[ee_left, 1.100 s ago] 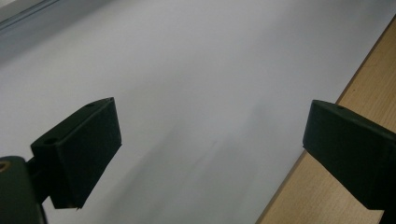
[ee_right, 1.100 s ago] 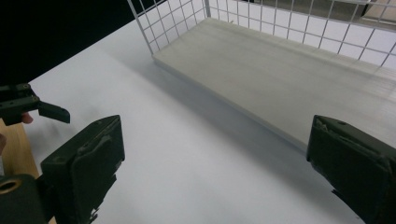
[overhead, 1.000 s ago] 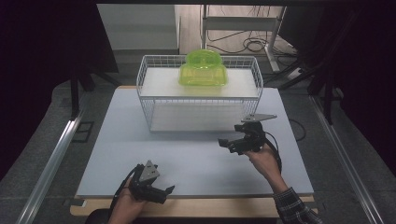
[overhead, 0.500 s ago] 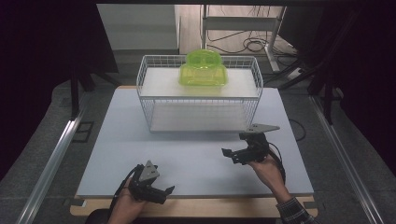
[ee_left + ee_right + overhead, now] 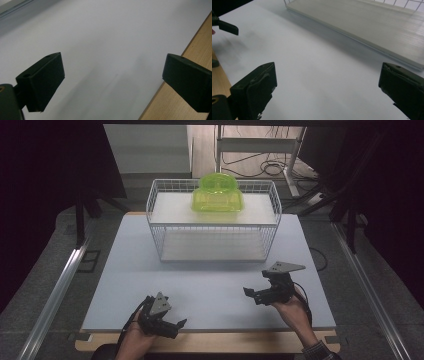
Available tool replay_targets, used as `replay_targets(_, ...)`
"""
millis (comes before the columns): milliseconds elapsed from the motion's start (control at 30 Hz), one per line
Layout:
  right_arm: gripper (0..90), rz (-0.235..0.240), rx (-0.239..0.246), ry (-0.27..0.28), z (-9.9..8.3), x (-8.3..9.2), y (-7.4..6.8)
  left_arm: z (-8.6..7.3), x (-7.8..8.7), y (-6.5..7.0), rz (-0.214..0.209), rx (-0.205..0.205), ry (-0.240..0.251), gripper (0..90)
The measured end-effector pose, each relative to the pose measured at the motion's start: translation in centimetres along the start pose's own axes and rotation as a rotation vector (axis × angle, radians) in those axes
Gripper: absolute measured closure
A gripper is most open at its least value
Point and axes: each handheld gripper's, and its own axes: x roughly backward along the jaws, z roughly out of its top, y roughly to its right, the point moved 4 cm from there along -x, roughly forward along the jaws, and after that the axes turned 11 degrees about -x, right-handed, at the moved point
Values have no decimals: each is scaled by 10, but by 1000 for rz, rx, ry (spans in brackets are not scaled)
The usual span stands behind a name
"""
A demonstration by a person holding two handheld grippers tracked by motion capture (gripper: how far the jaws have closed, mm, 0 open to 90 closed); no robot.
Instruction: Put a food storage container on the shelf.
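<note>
Pulling back toward the person, the right tongs (image 5: 256, 296) now hover low over the white board (image 5: 210, 280), farther from the wire basket (image 5: 212, 227) than a second ago, jaws spread and empty. The left tongs (image 5: 172, 327) have stayed at the board's near edge, also spread with nothing between them. Well beyond both pairs, the green plastic dome (image 5: 218, 194) sits on the basket's top shelf, touched by neither. The retreat suggests the placing is done, or a pause before the next reach.
</note>
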Motion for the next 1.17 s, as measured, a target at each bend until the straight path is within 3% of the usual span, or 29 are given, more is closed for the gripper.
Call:
replay_targets(633, 17, -58, 3, -29, -36, 11, 13, -1, -3, 0, 28, -26, -6, 21)
replay_targets(1033, 12, -74, 5, -121, -60, -3, 16, -2, -5, 1, 26, -41, -19, 17)
replay_targets(1167, 10, -81, -1, -122, -60, -4, 17, -2, -5, 1, 26, -42, -16, 15)
